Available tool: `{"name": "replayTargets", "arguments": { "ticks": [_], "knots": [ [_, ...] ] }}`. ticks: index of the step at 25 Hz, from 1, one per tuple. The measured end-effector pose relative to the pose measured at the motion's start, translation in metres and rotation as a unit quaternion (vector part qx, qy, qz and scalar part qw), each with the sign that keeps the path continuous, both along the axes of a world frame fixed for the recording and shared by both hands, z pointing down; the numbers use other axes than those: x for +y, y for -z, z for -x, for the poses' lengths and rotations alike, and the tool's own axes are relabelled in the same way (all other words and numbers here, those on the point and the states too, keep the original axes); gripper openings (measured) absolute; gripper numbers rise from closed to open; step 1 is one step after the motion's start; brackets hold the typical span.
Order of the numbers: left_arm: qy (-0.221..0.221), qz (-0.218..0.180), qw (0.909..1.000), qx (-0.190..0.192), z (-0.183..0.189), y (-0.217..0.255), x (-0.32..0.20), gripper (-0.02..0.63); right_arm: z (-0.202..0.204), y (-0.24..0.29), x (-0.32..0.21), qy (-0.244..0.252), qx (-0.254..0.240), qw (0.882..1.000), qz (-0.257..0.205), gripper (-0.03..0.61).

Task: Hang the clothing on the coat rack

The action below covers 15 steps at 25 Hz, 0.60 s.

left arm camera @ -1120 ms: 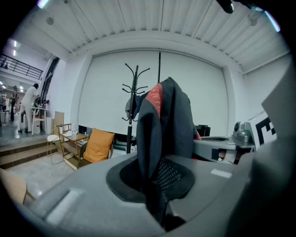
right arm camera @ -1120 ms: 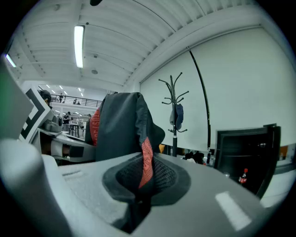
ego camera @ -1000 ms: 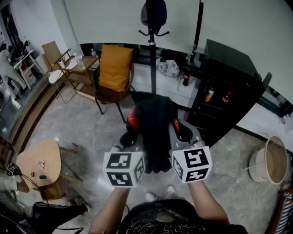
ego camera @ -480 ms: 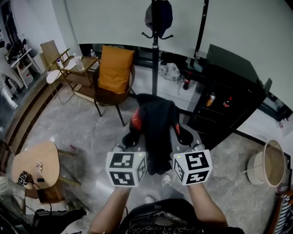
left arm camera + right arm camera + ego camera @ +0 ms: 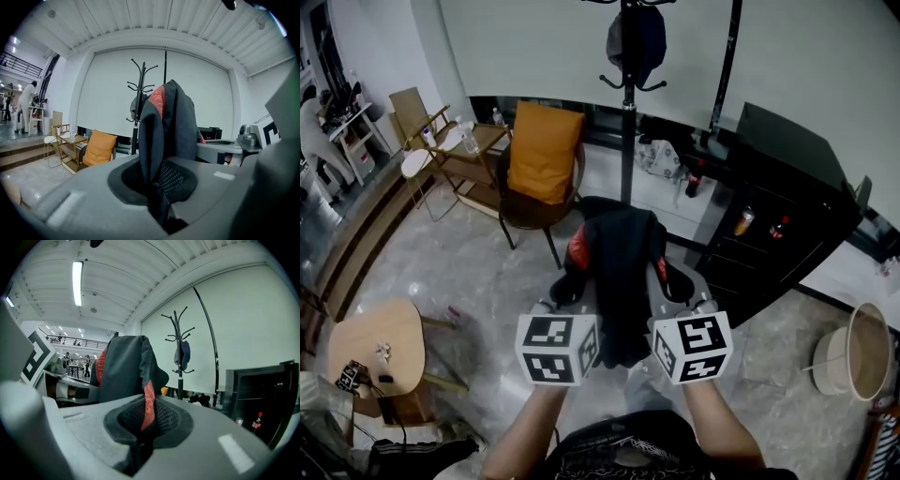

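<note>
A black garment with red patches [image 5: 616, 272] hangs between my two grippers, held up in front of me. My left gripper [image 5: 572, 286] is shut on its left side, the cloth [image 5: 164, 122] pinched in the jaws. My right gripper [image 5: 661, 281] is shut on the right side, where a red strip [image 5: 147, 401] runs into the jaws. The black coat rack [image 5: 627, 112] stands straight ahead against the white wall, a dark item [image 5: 636, 42] hanging on one hook. The rack [image 5: 139, 101] is behind the garment in the left gripper view and to its right [image 5: 178, 352] in the right gripper view.
A chair with an orange cushion [image 5: 541, 155] stands left of the rack. A black cabinet [image 5: 773, 206] with bottles is at the right, a small wooden shelf [image 5: 455, 155] at the far left, a round wooden table [image 5: 375, 342] near my left, a round basket [image 5: 853, 352] at the right.
The coat rack and room have shifted down in the head view and look slightly closer. Both grippers keep the same hold on the garment.
</note>
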<state>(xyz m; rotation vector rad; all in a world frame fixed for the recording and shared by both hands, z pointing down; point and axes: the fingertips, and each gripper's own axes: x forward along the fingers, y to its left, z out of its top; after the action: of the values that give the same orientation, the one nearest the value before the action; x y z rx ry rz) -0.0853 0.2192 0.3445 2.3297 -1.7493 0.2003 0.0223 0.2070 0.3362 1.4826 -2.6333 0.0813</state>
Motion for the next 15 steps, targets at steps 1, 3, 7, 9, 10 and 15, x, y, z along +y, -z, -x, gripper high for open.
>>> {"name": "replayTargets", "arguments": {
  "ticks": [1, 3, 7, 9, 10, 15],
  "knots": [
    [0.001, 0.000, 1.0000, 0.000, 0.001, 0.000, -0.008, 0.034, 0.001, 0.000, -0.008, 0.002, -0.001, 1.000, -0.002, 0.031],
    [0.003, 0.000, 1.0000, 0.000, 0.002, -0.001, -0.023, 0.034, 0.002, 0.000, -0.023, 0.004, -0.003, 1.000, -0.003, 0.031],
    [0.003, 0.006, 1.0000, 0.000, -0.002, -0.003, -0.059, 0.034, -0.001, -0.002, -0.061, 0.007, -0.005, 1.000, 0.000, 0.031],
    [0.005, 0.009, 0.9999, -0.001, -0.005, -0.005, -0.080, 0.034, -0.003, -0.003, -0.082, 0.010, -0.007, 1.000, 0.002, 0.031],
    [0.006, 0.010, 0.9999, 0.000, -0.006, -0.005, -0.090, 0.034, -0.003, -0.003, -0.092, 0.011, -0.007, 1.000, 0.003, 0.031],
    [0.008, 0.015, 0.9999, 0.001, -0.015, -0.005, -0.142, 0.034, -0.011, -0.001, -0.143, 0.015, -0.007, 1.000, 0.003, 0.031]
  ]
}}
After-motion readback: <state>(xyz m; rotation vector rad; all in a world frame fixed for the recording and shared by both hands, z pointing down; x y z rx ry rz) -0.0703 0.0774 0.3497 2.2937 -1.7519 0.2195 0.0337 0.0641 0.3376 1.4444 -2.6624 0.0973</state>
